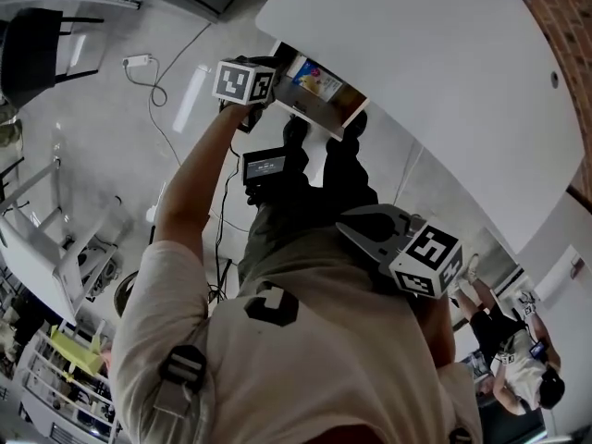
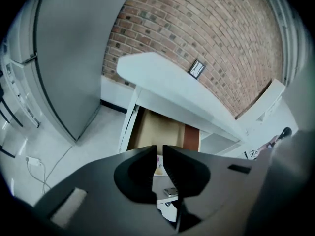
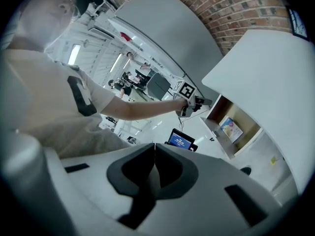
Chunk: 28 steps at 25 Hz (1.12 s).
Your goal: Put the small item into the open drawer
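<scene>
Under the white table [image 1: 444, 81], open drawer [image 1: 347, 100] holds a colourful packet [image 1: 316, 81].

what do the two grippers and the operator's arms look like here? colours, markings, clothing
The left gripper is black all over. The right gripper has a light grey body with dark grey jaw insets. Each carries a white cube with black square markers: left cube, right cube. The person wears a light short-sleeved T-shirt with a dark strap; forearms are bare.
</scene>
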{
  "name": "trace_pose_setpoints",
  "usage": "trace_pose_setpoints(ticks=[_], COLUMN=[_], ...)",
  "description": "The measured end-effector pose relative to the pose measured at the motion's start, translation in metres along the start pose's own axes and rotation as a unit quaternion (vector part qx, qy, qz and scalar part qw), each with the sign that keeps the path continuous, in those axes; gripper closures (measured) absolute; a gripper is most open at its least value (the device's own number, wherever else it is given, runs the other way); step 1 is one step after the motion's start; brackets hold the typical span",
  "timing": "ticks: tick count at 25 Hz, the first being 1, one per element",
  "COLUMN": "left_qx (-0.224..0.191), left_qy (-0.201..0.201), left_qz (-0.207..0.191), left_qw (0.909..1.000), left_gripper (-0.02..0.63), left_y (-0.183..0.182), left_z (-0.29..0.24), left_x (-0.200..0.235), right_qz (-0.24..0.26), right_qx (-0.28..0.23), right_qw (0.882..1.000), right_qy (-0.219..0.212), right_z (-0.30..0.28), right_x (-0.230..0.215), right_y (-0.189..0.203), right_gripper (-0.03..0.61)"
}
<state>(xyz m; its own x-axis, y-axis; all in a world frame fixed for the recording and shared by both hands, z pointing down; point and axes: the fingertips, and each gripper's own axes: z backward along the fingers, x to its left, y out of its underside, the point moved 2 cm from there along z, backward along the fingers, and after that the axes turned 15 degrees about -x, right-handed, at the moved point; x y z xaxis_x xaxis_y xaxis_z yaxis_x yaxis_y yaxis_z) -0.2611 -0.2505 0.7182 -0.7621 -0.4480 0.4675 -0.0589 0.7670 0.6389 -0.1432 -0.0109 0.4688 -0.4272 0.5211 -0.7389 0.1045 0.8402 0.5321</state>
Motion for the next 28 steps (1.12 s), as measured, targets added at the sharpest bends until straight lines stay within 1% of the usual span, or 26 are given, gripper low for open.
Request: trace_pose_setpoints(ticks=[2, 4, 6, 8, 9, 11, 16, 20, 22, 25, 28], left_qx=[-0.021, -0.038, -0.058, -0.078, -0.084, -0.089, -0.077, -0.097, -0.103, -0.109, -0.121], left_qy=[-0.004, -0.016, -0.023, -0.023, -0.021, -0.016, -0.015, -0.001, 0.005, 0.009, 0.015], left_qz=[0.000, 0.005, 0.027, 0.053, 0.061, 0.064, 0.026, 0.019, 0.000, -0.031, -0.042], left_qw=[0.9998, 0.9991, 0.9977, 0.9953, 0.9943, 0.9939, 0.9966, 0.9951, 0.9947, 0.9936, 0.9916], left_gripper=[0.594, 0.607, 0.609, 0.609, 0.609, 0.609, 0.609, 0.609, 0.609, 0.609, 0.609], left_y=[-0.008, -0.010, -0.010, -0.011, -0.012, -0.010, -0.002, -0.015, -0.021, -0.023, -0.025], left_z=[0.019, 0.037, 0.054, 0.070, 0.077, 0.088, 0.108, 0.120, 0.125, 0.133, 0.147], left_x=[-0.002, -0.005, -0.010, -0.019, -0.024, -0.035, -0.049, -0.060, -0.068, -0.076, -0.080], right_qz=[0.003, 0.007, 0.010, 0.012, 0.014, 0.018, 0.035, 0.050, 0.052, 0.043, 0.023], right_qx=[-0.006, -0.009, -0.012, -0.019, -0.022, -0.027, -0.033, -0.041, -0.045, -0.059, -0.080], right_qw=[1.000, 1.000, 1.000, 1.000, 1.000, 0.999, 0.999, 0.997, 0.997, 0.996, 0.992], right_qy=[0.007, 0.010, 0.011, 0.014, 0.016, 0.018, 0.020, 0.029, 0.035, 0.059, 0.092], right_z=[-0.002, -0.005, -0.007, -0.008, -0.008, -0.009, -0.016, -0.018, -0.018, -0.017, -0.015], right_x=[-0.001, 0.001, 0.004, 0.005, 0.005, 0.006, 0.014, 0.018, 0.020, 0.019, 0.015], right_y=[-0.005, -0.009, -0.012, -0.016, -0.018, -0.022, -0.030, -0.034, -0.032, -0.028, -0.026], right_gripper=[0.572, 0.572, 0.572, 0.572, 0.572, 0.573, 0.572, 0.573, 0.572, 0.573, 0.572])
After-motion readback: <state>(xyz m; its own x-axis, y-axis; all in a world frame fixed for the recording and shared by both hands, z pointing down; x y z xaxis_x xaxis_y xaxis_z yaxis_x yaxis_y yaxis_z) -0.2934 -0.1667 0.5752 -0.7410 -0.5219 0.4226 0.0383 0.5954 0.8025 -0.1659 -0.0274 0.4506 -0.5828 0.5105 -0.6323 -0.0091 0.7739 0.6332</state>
